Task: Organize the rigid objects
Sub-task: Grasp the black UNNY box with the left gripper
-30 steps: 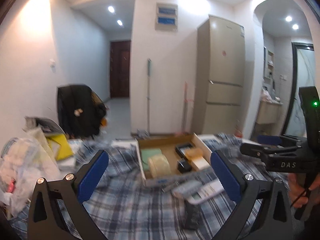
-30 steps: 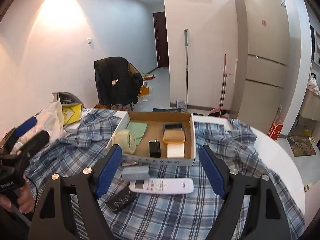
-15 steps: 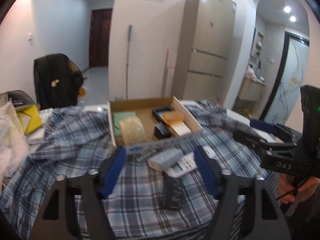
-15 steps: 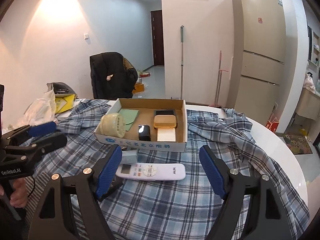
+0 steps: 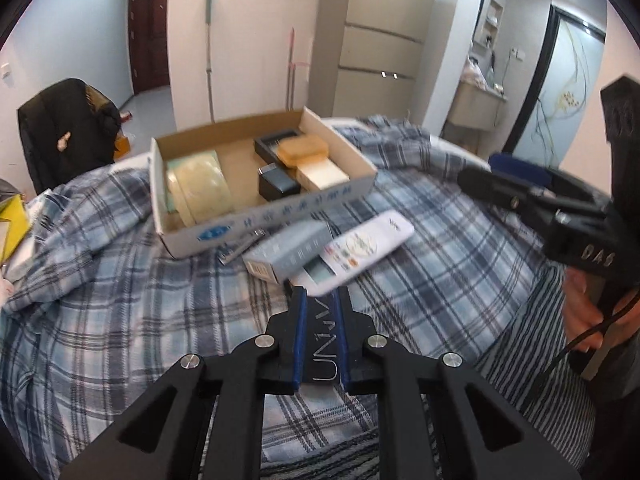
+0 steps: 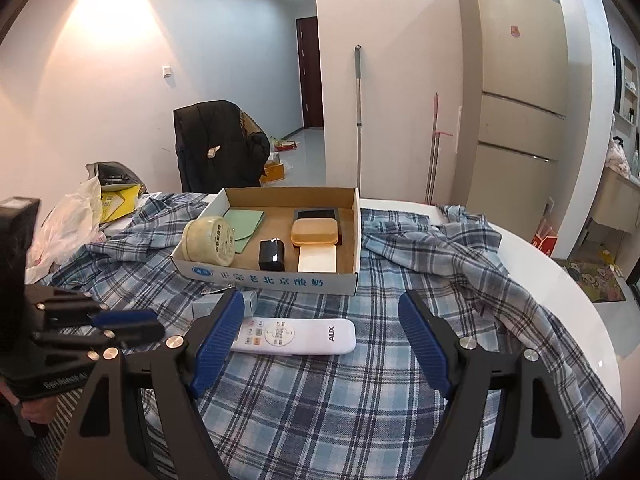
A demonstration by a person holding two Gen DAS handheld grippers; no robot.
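While the left gripper [image 5: 320,300] has just been closing, its blue pads now press both long sides of a flat black case [image 5: 323,344] lettered in white, low in the centre of the left wrist view. That case lies on a plaid cloth [image 5: 160,340], and its far end sits under the near end of a white remote [image 5: 360,250]. Just left of the remote a grey-blue box [image 5: 286,254] touches it, with a small metal tool [image 5: 240,250] beyond. Behind them, in the upper middle, stands a cardboard tray [image 5: 280,222] holding a cream jar [image 5: 200,190], a green card, a black cube [image 5: 276,184], a white block [image 5: 322,174], a tan soap-like bar [image 5: 303,150] and a dark tray.

In the right wrist view the right gripper [image 6: 322,338] hangs with jaws wide apart and nothing clamped; the remote [image 6: 296,336] lies on the cloth between and beyond its pads. At the right edge of the left view a hand [image 5: 584,312] holds that gripper's handle.
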